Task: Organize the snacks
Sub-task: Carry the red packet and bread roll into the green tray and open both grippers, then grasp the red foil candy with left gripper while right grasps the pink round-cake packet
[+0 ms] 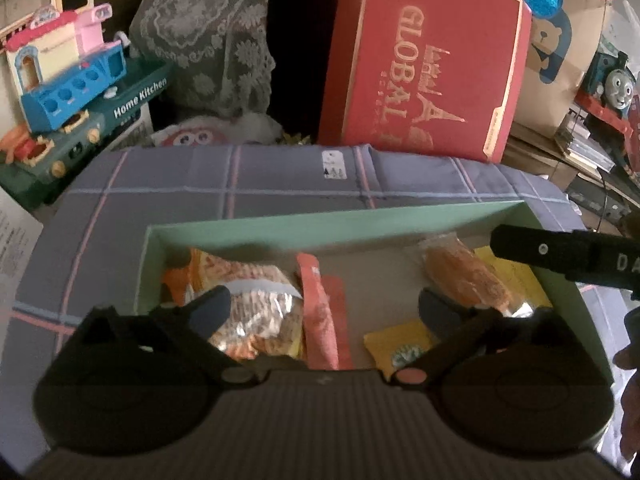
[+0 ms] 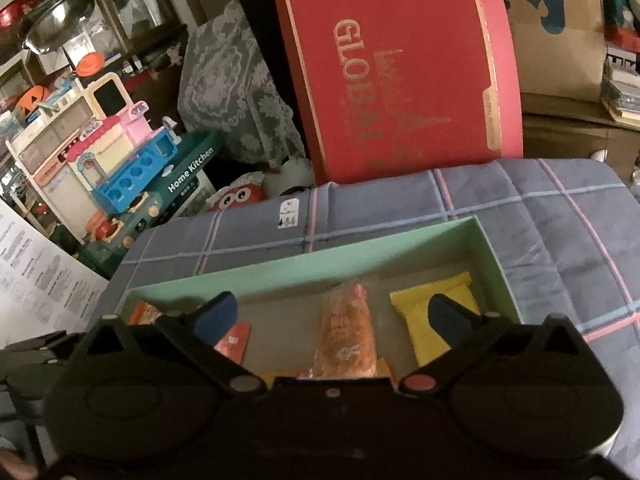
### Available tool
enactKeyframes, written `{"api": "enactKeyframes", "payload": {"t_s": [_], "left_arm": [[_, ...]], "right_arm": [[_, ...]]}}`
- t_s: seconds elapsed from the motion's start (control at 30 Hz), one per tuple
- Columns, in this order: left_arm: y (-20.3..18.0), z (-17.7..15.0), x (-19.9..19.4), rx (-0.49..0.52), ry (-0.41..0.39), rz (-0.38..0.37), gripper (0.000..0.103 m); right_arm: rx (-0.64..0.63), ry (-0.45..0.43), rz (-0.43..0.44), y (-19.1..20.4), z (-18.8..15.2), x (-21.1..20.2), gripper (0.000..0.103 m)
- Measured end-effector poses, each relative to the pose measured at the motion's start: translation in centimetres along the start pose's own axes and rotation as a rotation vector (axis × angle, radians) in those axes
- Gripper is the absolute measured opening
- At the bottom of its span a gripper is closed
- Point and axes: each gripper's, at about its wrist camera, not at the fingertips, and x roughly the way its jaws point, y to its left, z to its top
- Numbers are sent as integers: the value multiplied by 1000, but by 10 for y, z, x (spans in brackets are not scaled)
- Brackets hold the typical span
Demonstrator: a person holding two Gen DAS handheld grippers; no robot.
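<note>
Both claws are seen spread wide, nothing clamped. Left claw [image 1: 324, 308] is held over the green box [image 1: 280, 226], above the orange snack bag [image 1: 256, 300] and red sachet [image 1: 320, 320]. Right claw [image 2: 334, 316] is held over the clear-wrapped orange snack [image 2: 346, 332]; yellow packet [image 2: 428, 320] is lying just beside it. The box is set on a plaid-covered worktop [image 1: 280, 180].

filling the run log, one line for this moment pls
left hand-held gripper: open, empty | right hand-held gripper: open, empty | both over green box | snacks inside
</note>
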Motion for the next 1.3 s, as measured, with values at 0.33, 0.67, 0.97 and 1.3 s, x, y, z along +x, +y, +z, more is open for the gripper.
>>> {"api": "enactKeyframes", "payload": {"t_s": [0.33,0.67,0.97,1.3], "left_arm": [[-10,-17,-29,-5,25,-3,103],[-18,-48,-80,-27,30,-29,103],[-35,-98,-111,0,63,-54,103],[-36,-156,-116,8,139,-35,103]], "right_arm": [[6,9,24,-8,-14,-37,103],[-23,-8,58,-4,-42,-92,103],[-12,41,14,-16,-88,-130,103],[41,95,4,-37,-145,-152,103]]}}
